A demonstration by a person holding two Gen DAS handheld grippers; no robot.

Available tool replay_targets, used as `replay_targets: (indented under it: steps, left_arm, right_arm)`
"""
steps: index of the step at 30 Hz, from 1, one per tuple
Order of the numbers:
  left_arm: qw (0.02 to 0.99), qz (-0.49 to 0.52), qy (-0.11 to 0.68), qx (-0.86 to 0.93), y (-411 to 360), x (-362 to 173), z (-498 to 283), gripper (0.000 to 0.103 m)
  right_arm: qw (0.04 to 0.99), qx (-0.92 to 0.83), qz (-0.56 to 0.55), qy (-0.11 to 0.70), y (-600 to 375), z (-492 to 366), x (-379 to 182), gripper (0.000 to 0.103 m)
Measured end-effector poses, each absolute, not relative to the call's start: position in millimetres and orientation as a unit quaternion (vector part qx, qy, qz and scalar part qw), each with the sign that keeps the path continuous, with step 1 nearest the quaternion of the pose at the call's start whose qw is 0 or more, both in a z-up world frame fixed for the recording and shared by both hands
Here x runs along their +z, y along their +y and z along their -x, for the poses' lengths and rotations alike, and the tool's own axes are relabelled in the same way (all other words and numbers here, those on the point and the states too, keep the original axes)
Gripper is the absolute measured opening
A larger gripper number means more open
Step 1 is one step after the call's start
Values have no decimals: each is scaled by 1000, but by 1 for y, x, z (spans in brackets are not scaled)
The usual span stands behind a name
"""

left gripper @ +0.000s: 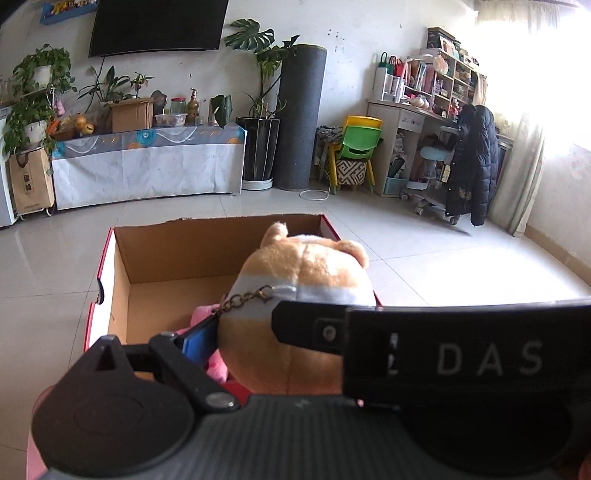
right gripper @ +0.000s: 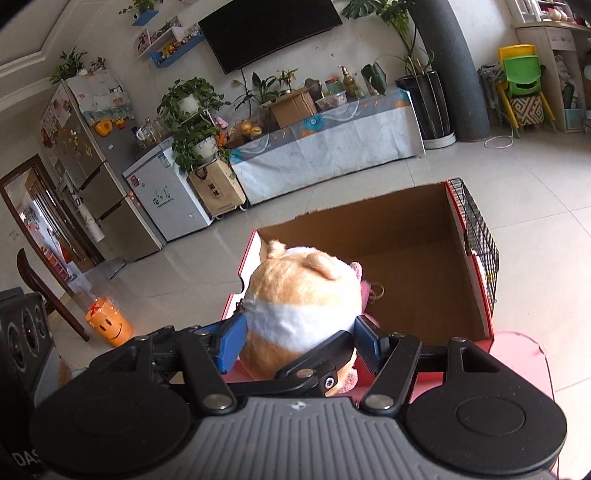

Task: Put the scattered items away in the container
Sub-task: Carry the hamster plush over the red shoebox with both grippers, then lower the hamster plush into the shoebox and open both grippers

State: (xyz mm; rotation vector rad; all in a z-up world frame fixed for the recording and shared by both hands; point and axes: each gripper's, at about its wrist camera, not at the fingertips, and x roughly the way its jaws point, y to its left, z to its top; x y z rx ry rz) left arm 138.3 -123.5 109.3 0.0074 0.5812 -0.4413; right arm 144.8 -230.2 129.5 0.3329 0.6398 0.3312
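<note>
A pale tiled floor [left gripper: 424,236] runs back to a cloth-covered bench [left gripper: 147,166] crowded with plants, under a wall-mounted television [left gripper: 159,26]. The open cardboard box [left gripper: 177,251] stands on the floor. The plush hamster [left gripper: 295,295] hangs at the box's near edge, clamped by both grippers: the left gripper [left gripper: 258,332] and the right gripper [right gripper: 301,341] each press it between their blue pads. Only the right view shows the fridge [right gripper: 92,177], an orange smiley cup [right gripper: 109,325] and a wire cage [right gripper: 480,229] beside the box.
</note>
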Motion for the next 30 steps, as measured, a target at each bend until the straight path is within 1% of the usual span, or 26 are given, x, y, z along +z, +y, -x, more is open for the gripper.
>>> replay_targets:
  steps: [4, 10, 19, 30]
  left_arm:
    - [937, -4, 275, -216, -125, 111, -155, 91]
    - [935, 2, 282, -216, -129, 106, -183, 91]
    - [926, 16, 308, -218, -133, 88, -217, 91]
    - [912, 32, 343, -222, -139, 64, -245, 92]
  right_arm:
    - [927, 156, -165, 299, -232, -159, 131, 65]
    - [926, 147, -178, 298, -238, -185, 126, 65]
    - [923, 124, -183, 314, -243, -219, 110, 65]
    - [919, 78, -196, 334, -255, -238, 92, 65]
